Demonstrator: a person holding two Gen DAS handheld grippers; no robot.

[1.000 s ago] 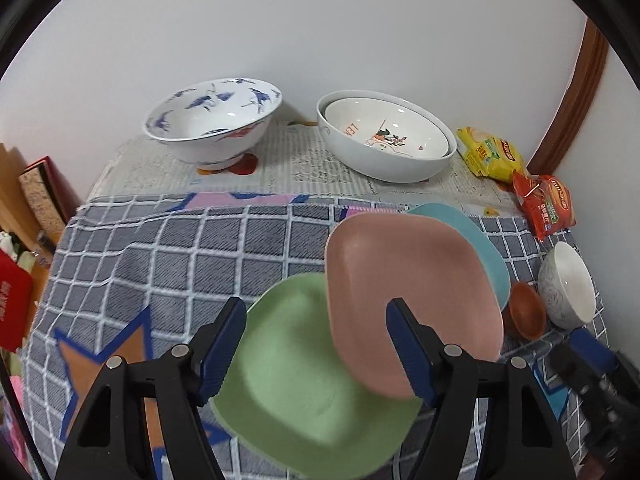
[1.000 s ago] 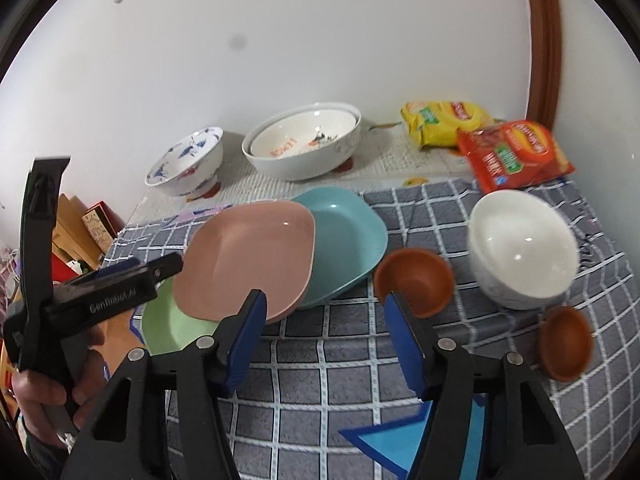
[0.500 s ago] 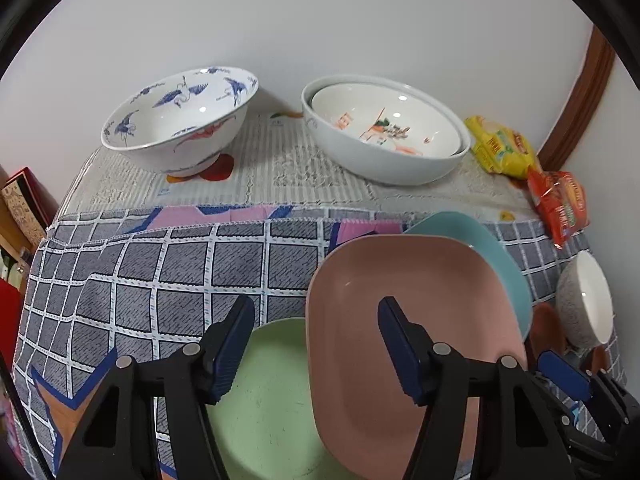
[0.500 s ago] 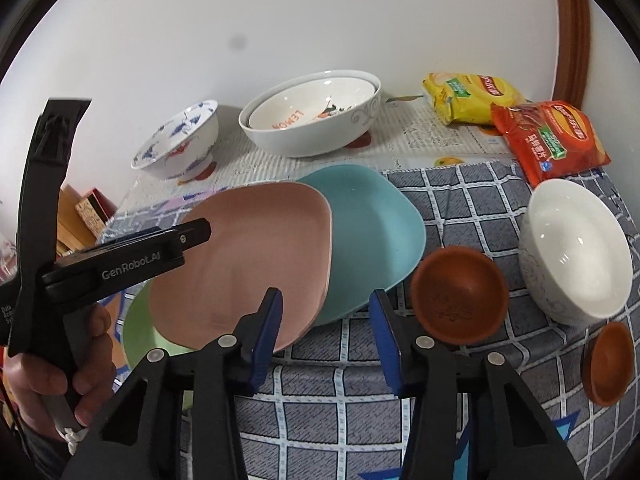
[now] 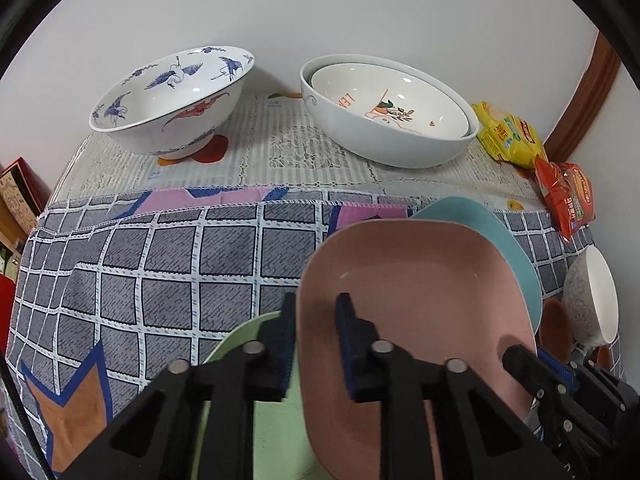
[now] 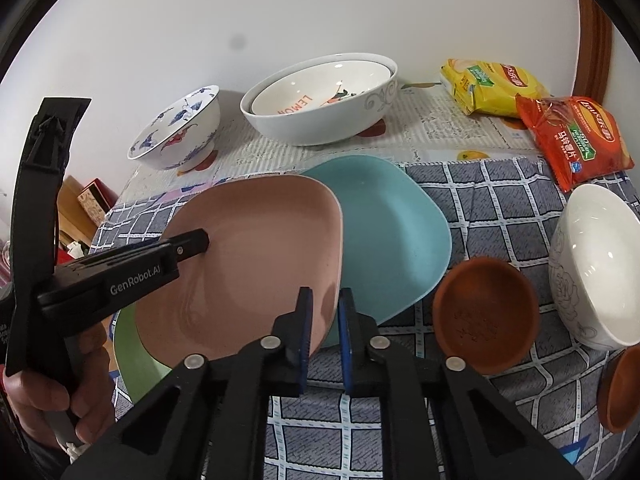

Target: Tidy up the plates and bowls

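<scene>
White wall backs a table (image 5: 132, 264) covered in a grey checked cloth, with newspaper along the far edge at the top of both views. On the newspaper stand a blue-patterned bowl (image 5: 172, 100) at upper left and two nested white bowls (image 5: 384, 112) beside it, with snack packets (image 6: 532, 120) at upper right.

In the lower middle of both views three plates overlap: a pink plate (image 6: 256, 264) lies partly over a green plate (image 6: 132, 356) and partly over a teal plate (image 6: 392, 236). The left gripper (image 5: 316, 340) has its jaws drawn in across the pink plate's left rim, one finger outside and one inside; it looks pinched, though contact on the underside is hidden. The right gripper (image 6: 324, 328) has narrowed its fingers around the same plate's near-right edge, where it laps the teal one.

Risks, as I judge them: a two-sided lift could twist the plate if the hands rise unevenly, and the right fingers might catch the teal rim too and drag it toward the brown bowl (image 6: 486, 314) and white bowl (image 6: 596, 264) at lower right. A shallow bite on a smooth rim could also slip.

Compared with half a second ago, both grippers have closed from wide open — and have moved forward onto the pink plate.
</scene>
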